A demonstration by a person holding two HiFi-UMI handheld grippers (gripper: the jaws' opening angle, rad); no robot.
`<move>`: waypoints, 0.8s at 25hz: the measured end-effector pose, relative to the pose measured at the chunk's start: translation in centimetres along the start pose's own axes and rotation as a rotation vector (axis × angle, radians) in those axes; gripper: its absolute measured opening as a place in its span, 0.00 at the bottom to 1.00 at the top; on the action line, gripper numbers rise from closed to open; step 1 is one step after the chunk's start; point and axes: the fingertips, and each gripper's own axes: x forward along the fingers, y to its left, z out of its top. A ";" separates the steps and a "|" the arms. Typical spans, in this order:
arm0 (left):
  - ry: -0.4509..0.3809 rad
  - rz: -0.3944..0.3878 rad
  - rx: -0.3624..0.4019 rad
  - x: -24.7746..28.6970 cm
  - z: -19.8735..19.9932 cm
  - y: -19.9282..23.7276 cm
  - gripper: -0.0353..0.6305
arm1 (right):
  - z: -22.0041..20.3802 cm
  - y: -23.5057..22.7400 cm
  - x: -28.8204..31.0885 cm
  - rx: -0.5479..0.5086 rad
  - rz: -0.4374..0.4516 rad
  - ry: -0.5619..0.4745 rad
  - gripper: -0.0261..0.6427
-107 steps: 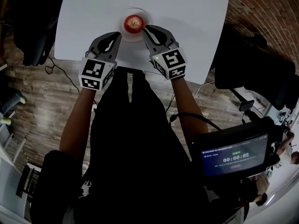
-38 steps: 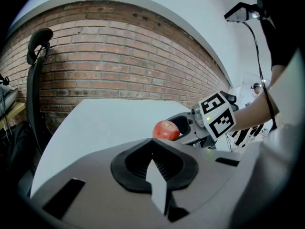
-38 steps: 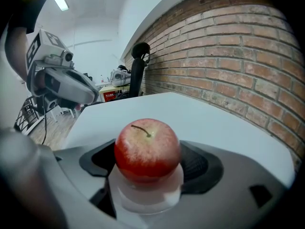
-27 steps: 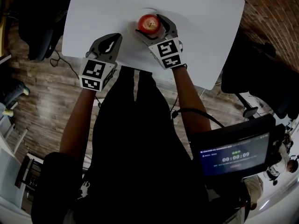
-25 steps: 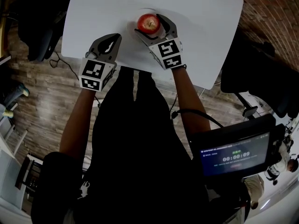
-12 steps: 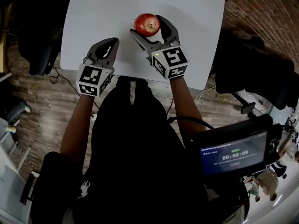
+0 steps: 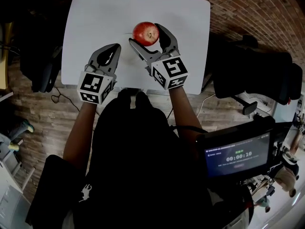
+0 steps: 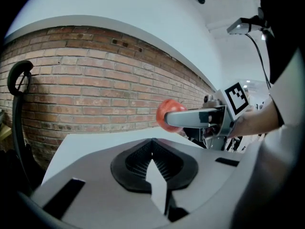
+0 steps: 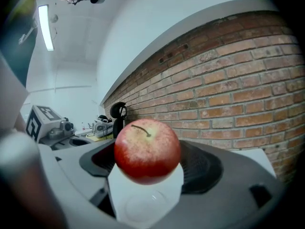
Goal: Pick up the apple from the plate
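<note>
Apple point(image 7: 146, 32) in right gripper point(image 7: 146, 35); screen point(image 7: 237, 155) 00:00:10

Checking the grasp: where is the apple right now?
Head view, upper centre: the apple is held between the fingers of the right gripper, above the white table.

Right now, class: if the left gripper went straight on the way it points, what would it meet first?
Likely the brick wall beyond the table, as the left gripper sees it. The apple in the right gripper sits just right of that line; depth is unclear.

Place: lab-like workroom — brick wall point(image 7: 257, 8) | white table point(image 7: 95, 23) | timer screen point(image 7: 236, 154)
</note>
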 end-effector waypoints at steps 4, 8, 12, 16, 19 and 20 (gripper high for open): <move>-0.039 -0.007 0.014 -0.2 2.4 -0.6 0.06 | 1.8 -0.7 -1.7 -0.010 -0.031 -0.029 0.64; -0.088 -0.005 0.024 -0.4 4.6 -1.1 0.06 | 3.3 -0.9 -3.0 -0.037 -0.047 -0.051 0.64; -0.088 -0.013 0.024 -0.2 5.1 -1.7 0.06 | 4.3 -1.3 -3.9 -0.053 -0.063 -0.069 0.64; -0.103 -0.018 0.034 -0.4 6.0 -2.2 0.06 | 5.6 -1.4 -4.8 -0.066 -0.075 -0.090 0.64; -0.119 -0.013 0.041 -0.6 6.7 -2.3 0.06 | 6.4 -1.2 -5.3 -0.073 -0.074 -0.106 0.64; -0.130 -0.010 0.045 -0.6 7.0 -2.2 0.06 | 6.6 -1.1 -5.4 -0.075 -0.073 -0.111 0.64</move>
